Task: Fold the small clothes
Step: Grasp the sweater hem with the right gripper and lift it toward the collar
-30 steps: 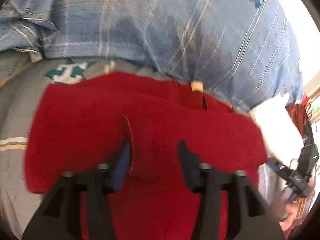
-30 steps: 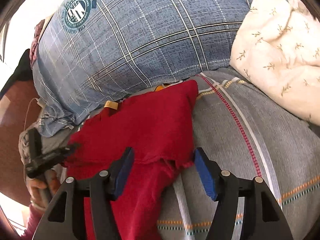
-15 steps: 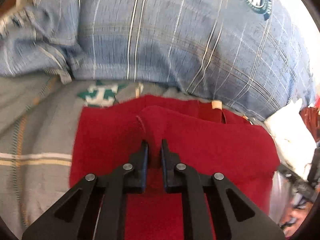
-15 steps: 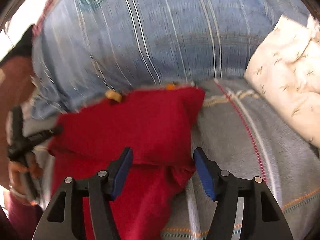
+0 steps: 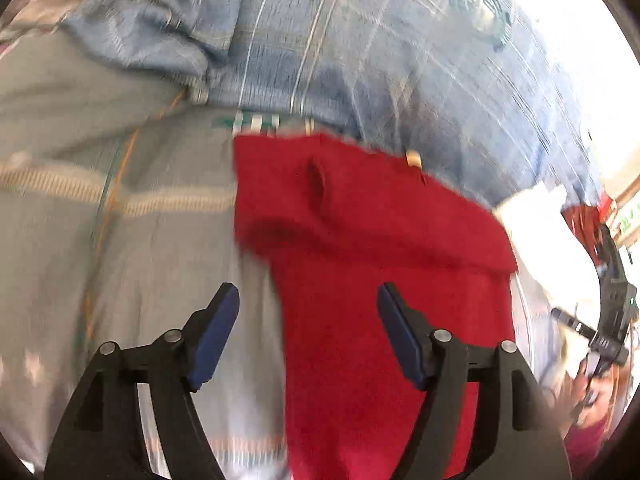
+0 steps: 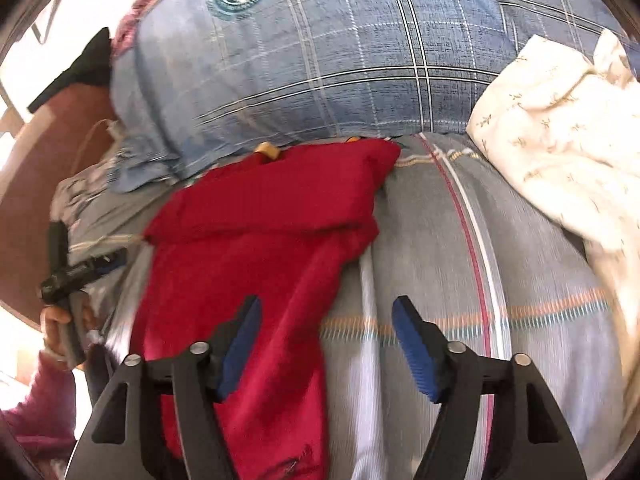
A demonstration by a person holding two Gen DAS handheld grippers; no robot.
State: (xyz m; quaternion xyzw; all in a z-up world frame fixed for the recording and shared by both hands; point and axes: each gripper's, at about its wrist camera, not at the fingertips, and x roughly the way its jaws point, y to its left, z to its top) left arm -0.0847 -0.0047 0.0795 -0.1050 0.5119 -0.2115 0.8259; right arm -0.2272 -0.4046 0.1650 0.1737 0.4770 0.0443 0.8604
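Observation:
A small red garment (image 5: 372, 248) lies on the grey striped bedsheet (image 5: 120, 240), its upper part folded over the lower. It also shows in the right wrist view (image 6: 260, 240). My left gripper (image 5: 308, 336) is open and empty, hovering above the garment's left edge. My right gripper (image 6: 326, 344) is open and empty, above the garment's right edge and the bedsheet (image 6: 500, 280). The left gripper and its hand show at the left of the right wrist view (image 6: 72, 272).
A large blue plaid pillow (image 6: 360, 48) lies right behind the garment. A cream floral cloth (image 6: 560, 140) is heaped at the right. A brown wooden surface (image 6: 36, 184) is at the far left. The right gripper shows at the edge of the left wrist view (image 5: 608, 312).
My left gripper was shut on a pinch of red cloth half a second ago; now it is open and has drawn back to the left. My right gripper has also drawn back.

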